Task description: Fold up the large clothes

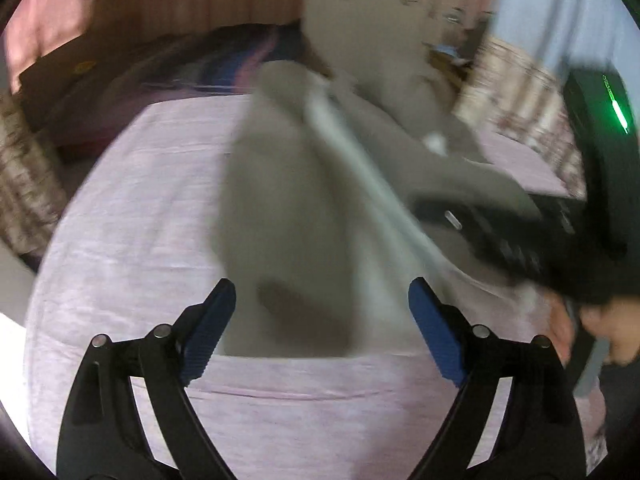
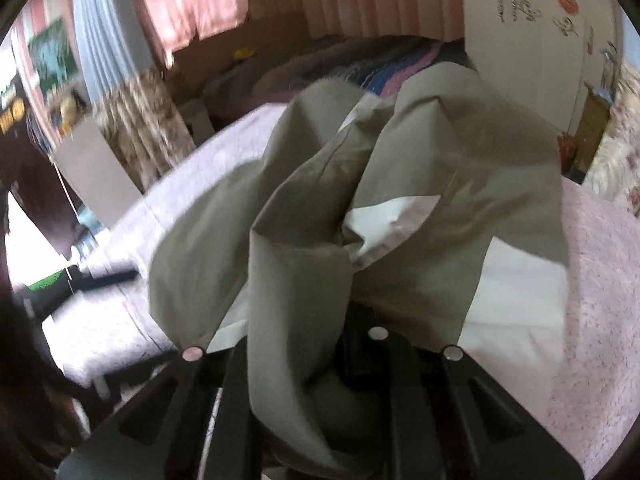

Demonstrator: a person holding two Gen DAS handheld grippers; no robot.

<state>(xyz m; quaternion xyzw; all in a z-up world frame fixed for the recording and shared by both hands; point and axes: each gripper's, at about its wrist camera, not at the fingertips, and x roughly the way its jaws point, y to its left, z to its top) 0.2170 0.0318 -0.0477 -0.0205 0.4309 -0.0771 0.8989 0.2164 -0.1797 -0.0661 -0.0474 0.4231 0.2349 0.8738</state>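
A grey-olive garment with a white lining (image 1: 296,208) lies bunched on a pink bedsheet (image 1: 132,216). My left gripper (image 1: 322,320) is open, its blue-padded fingers spread on either side of the garment's near end, holding nothing. My right gripper (image 1: 500,236) shows at the right of the left wrist view, lifting the cloth. In the right wrist view the garment (image 2: 304,248) drapes over the right gripper (image 2: 316,356) and hides its fingertips; the arms stand close together with cloth gathered between them.
The pink-sheeted bed (image 2: 600,280) fills the foreground. A dark striped blanket (image 1: 208,68) lies at the bed's far end. A white wall or door with stickers (image 1: 380,12) and pink curtains (image 2: 192,4) stand behind. A person's hand (image 1: 600,328) shows at the right.
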